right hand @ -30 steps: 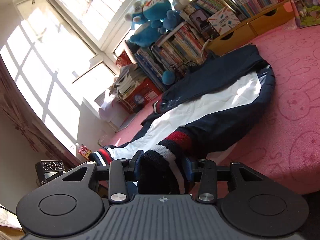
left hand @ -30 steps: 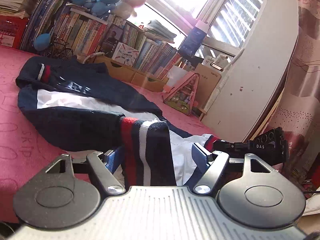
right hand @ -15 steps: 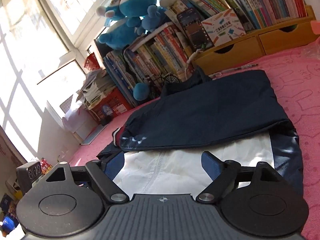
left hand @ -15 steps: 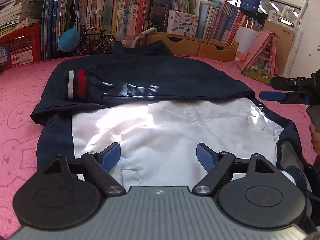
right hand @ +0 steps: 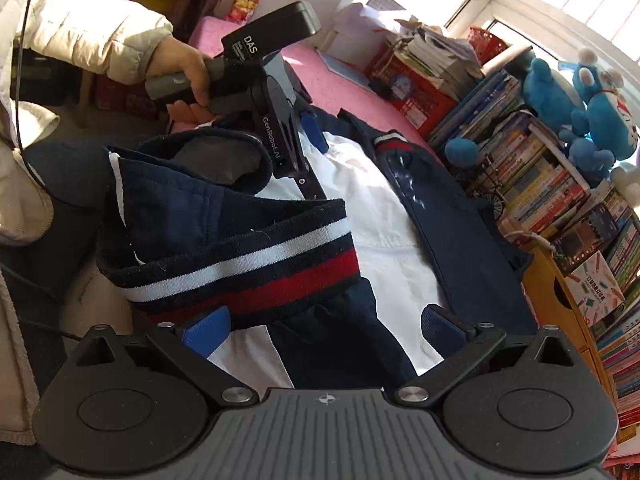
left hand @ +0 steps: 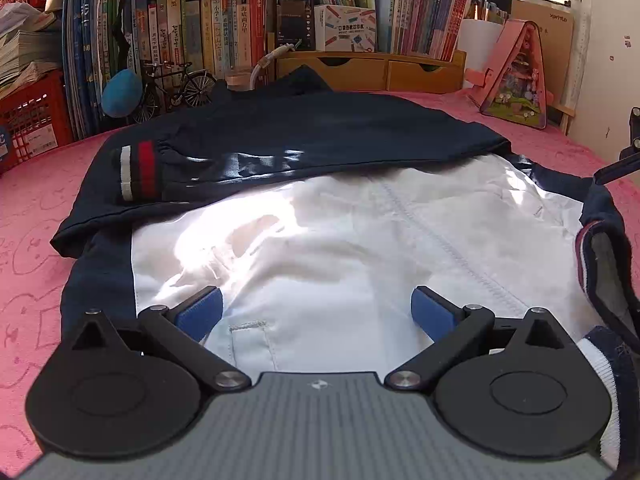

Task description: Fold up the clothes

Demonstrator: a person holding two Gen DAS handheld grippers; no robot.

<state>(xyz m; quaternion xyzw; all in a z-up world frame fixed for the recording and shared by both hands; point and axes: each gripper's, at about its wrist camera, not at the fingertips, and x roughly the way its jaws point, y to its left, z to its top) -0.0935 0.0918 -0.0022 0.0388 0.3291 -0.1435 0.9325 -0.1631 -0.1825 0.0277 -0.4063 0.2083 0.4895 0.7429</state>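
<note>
A navy jacket (left hand: 320, 136) with a white lining (left hand: 340, 240) lies spread on the pink bed cover (left hand: 32, 240). One sleeve with a striped cuff (left hand: 138, 172) is folded across it. My left gripper (left hand: 316, 312) hovers over the lining; its jaws are opening and nothing is between the blue pads (left hand: 200, 312). In the right wrist view the jacket's striped ribbed band (right hand: 248, 276) stands bunched just beyond my right gripper (right hand: 320, 328). Its jaws are opening too, and the pads (right hand: 206, 330) do not press the cloth. A hand (right hand: 180, 64) holds the left gripper (right hand: 308, 148) over the lining.
Books (left hand: 208, 32), wooden drawers (left hand: 372, 72), a toy bicycle (left hand: 176, 88) and a pink playhouse (left hand: 516, 76) line the bed's far side. A red crate (left hand: 28, 120) stands at the left. Blue plush toys (right hand: 580, 92) sit on the books. A person's pale sleeve (right hand: 92, 28) is close by.
Both grippers held the striped band up a second ago. They have let it go and opened wide. The jacket now lies on the bed, and the right gripper has rolled far round.
</note>
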